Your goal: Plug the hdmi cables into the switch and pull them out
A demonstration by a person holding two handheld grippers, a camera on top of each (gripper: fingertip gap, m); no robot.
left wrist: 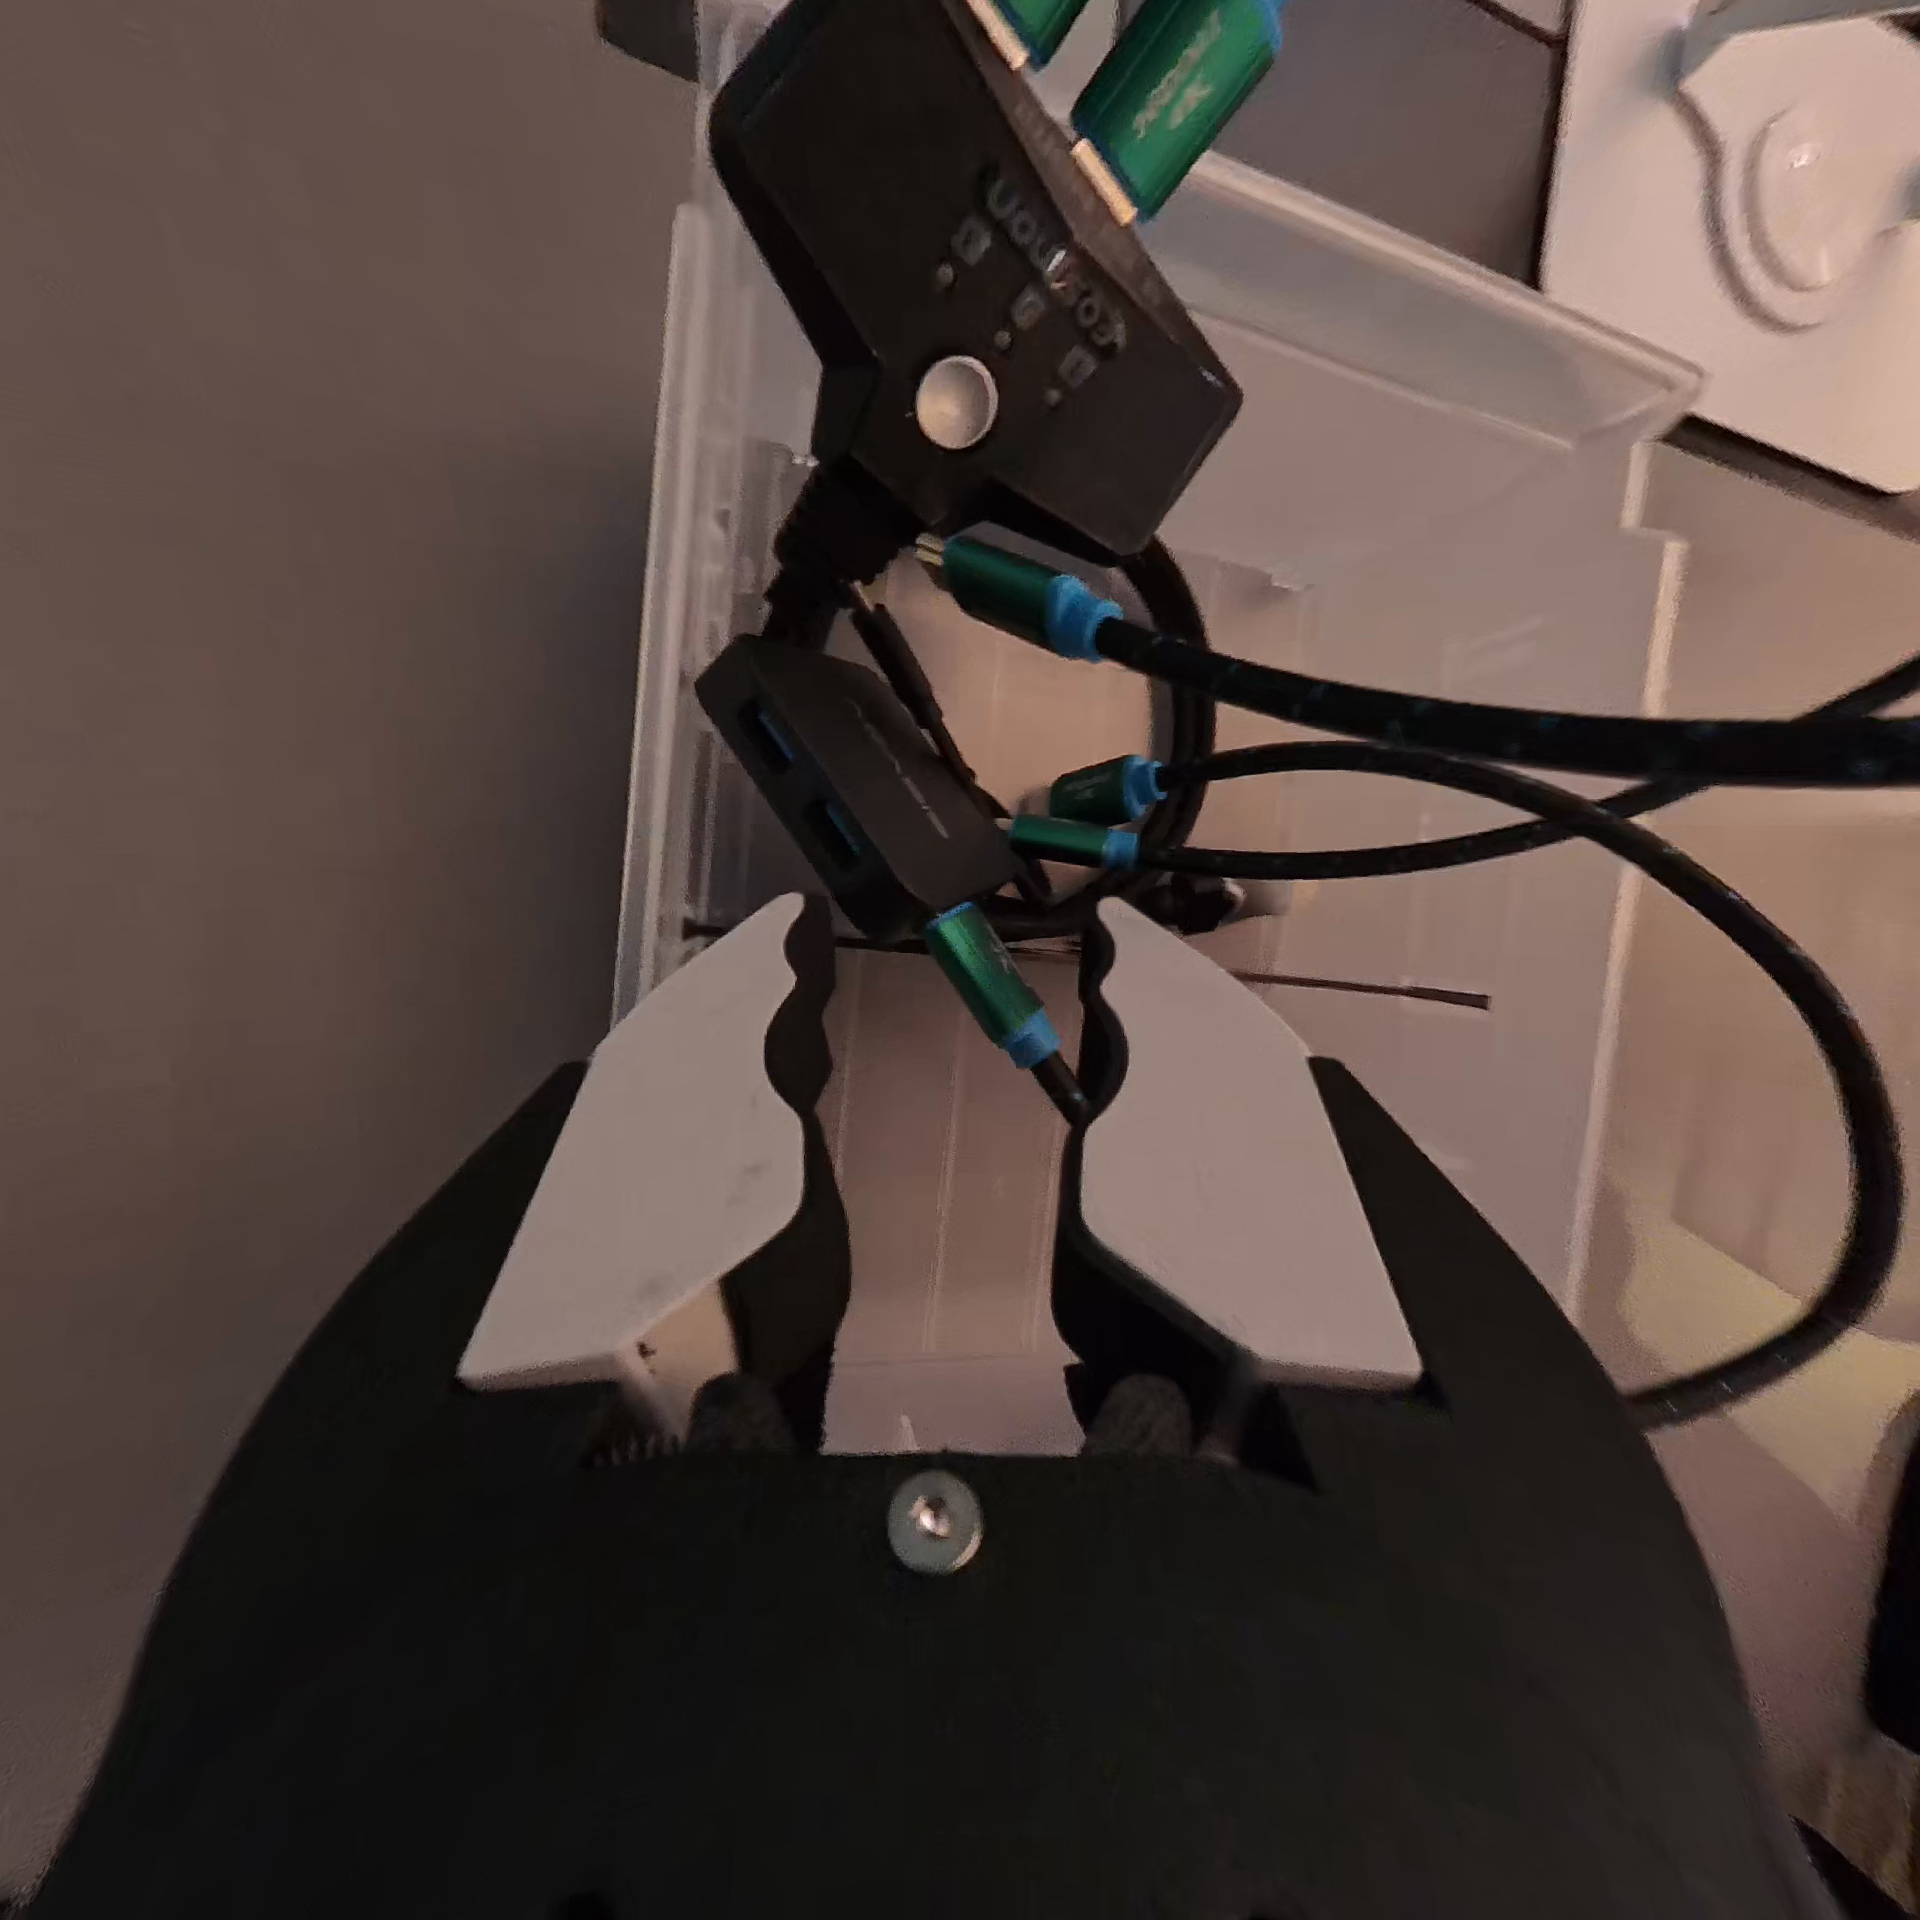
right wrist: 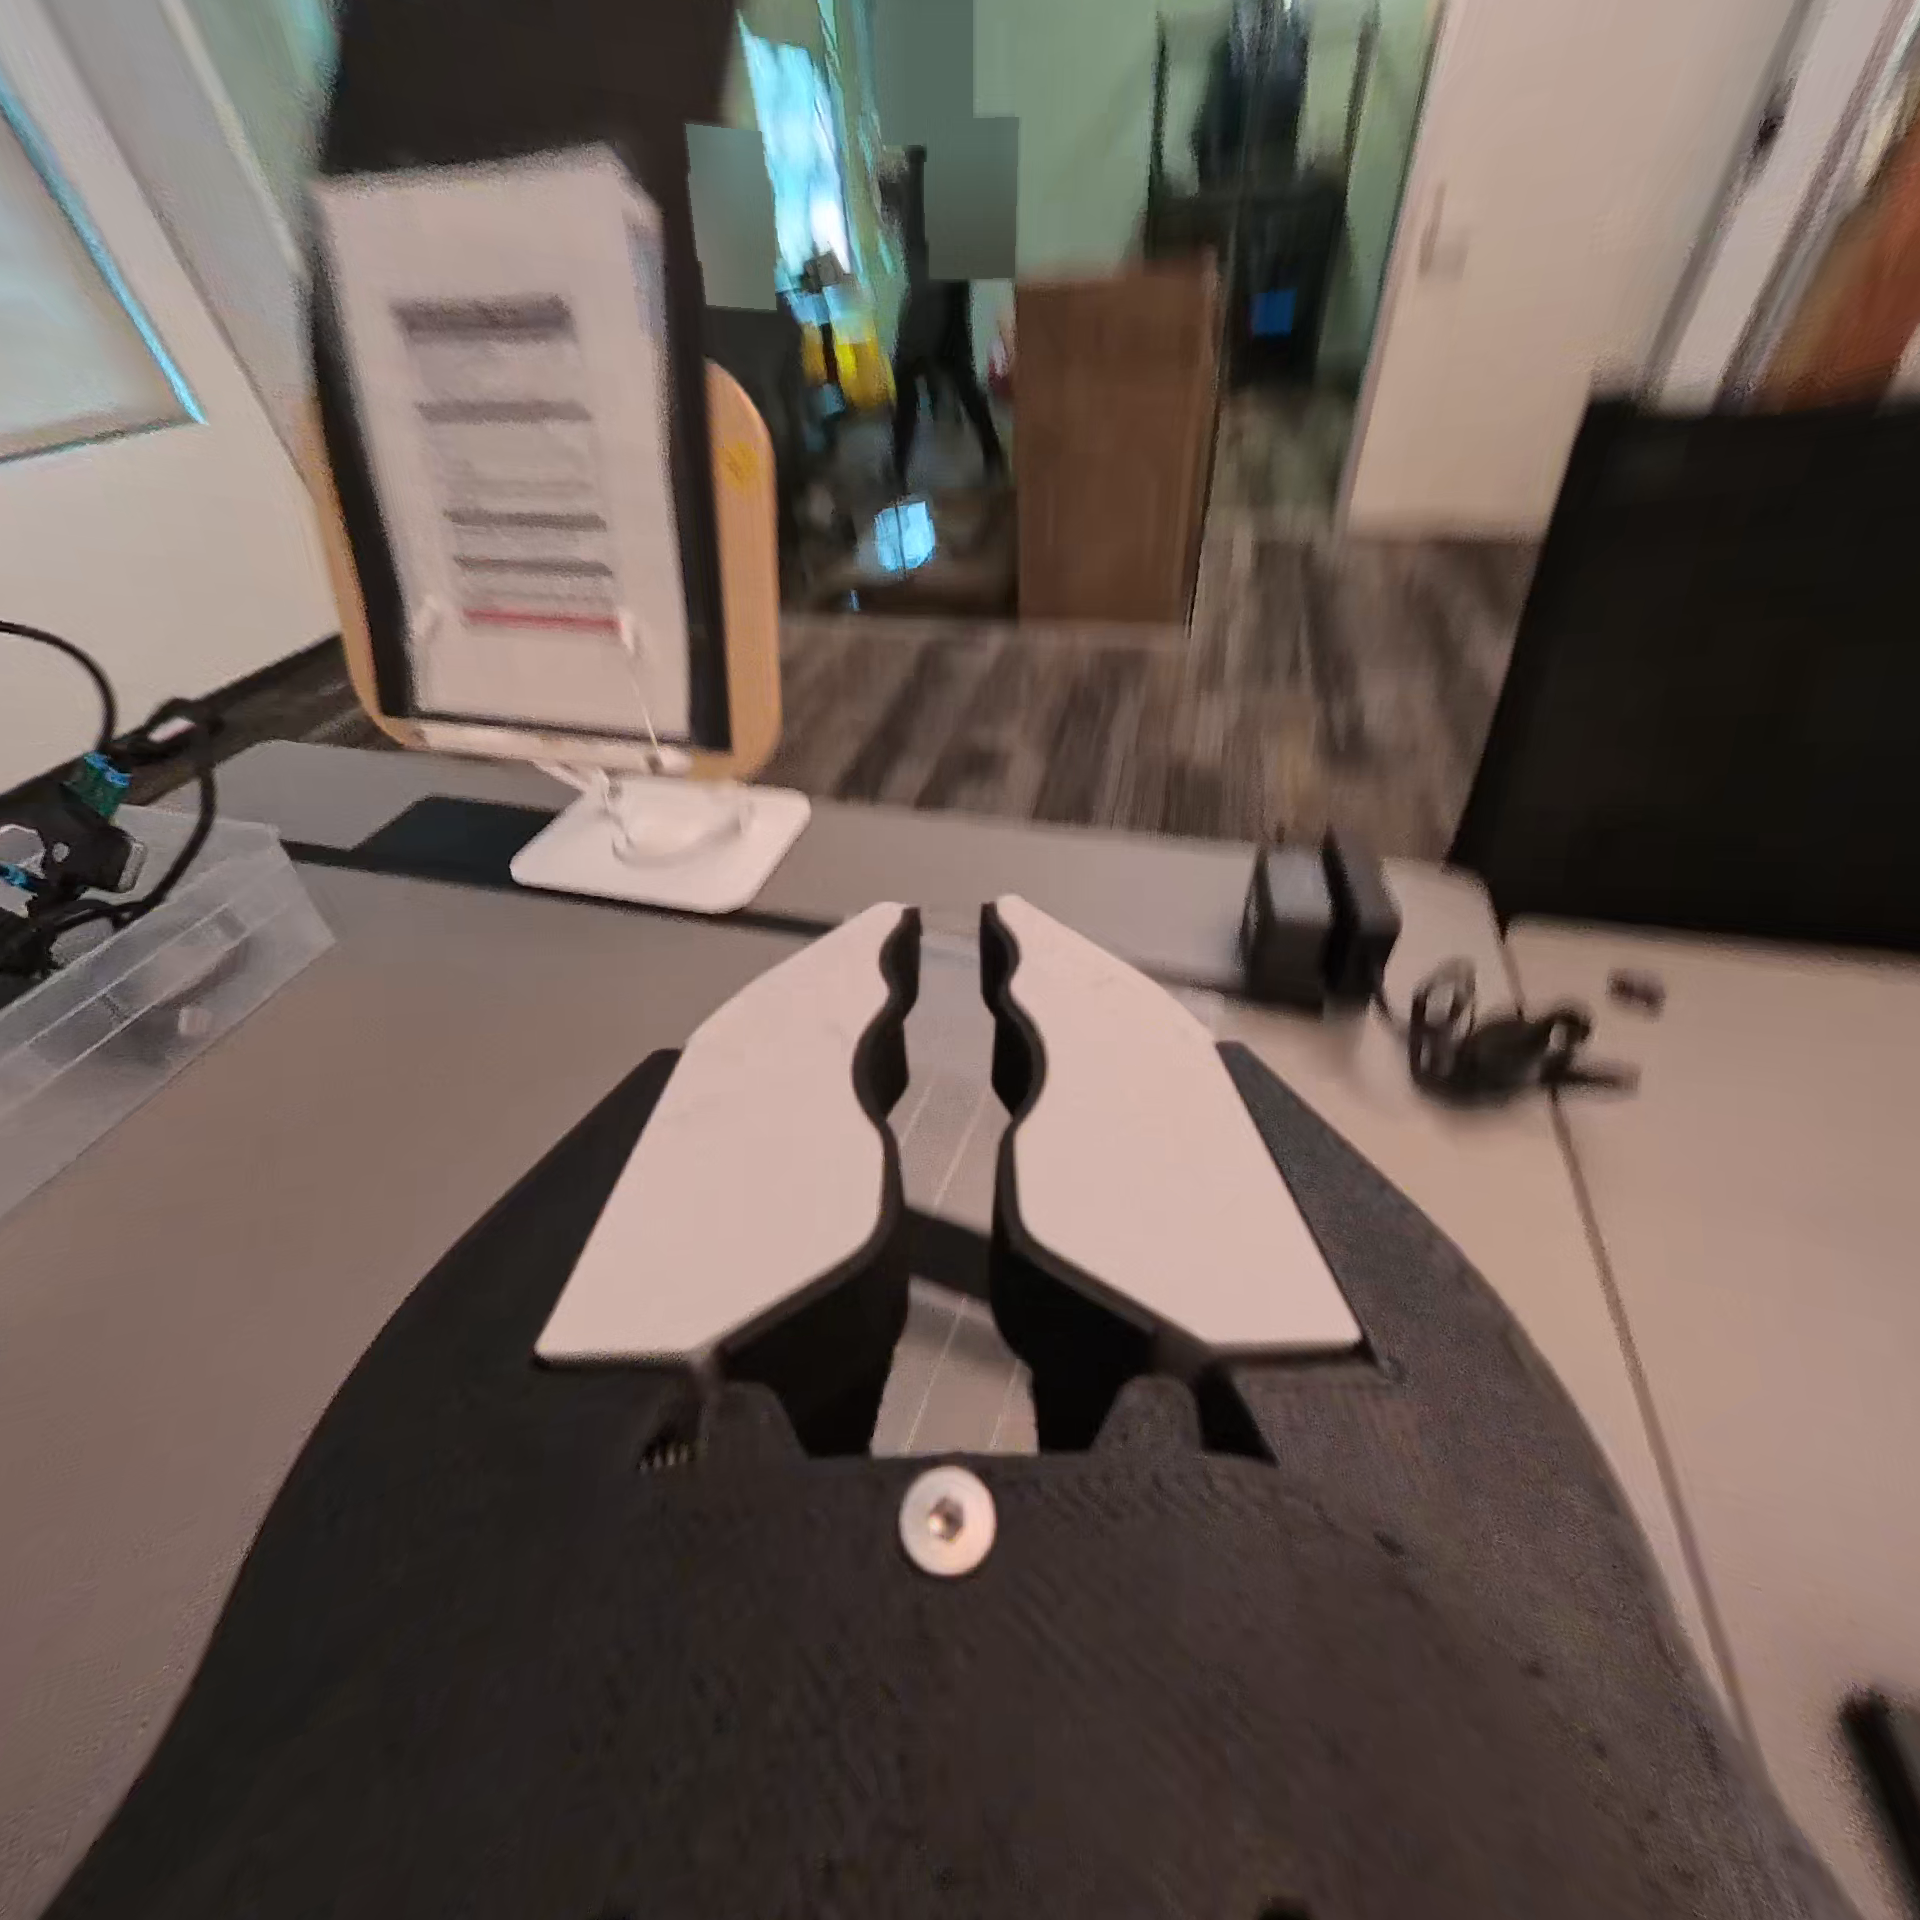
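Note:
In the left wrist view, the black HDMI switch [left wrist: 997, 281] with a round silver button lies on a clear plastic box [left wrist: 1382, 343]. Two green HDMI plugs [left wrist: 1174, 114] sit in its far side. A small black hub [left wrist: 852, 790] with blue ports lies below it, among several thin green-tipped braided cables [left wrist: 1455, 717]. My left gripper [left wrist: 951, 935] is open just short of the hub. One green connector [left wrist: 987, 987] lies loose between its fingers. My right gripper [right wrist: 951, 920] is nearly closed and empty over the grey table. The switch and cables show far left [right wrist: 73, 831].
The clear box [right wrist: 156, 987] stands at the left of the table. A paper sheet on a white stand [right wrist: 665, 842] is behind. A black power adapter [right wrist: 1309, 925] and a coiled cable [right wrist: 1496, 1039] lie at the right, before a black panel [right wrist: 1704, 665].

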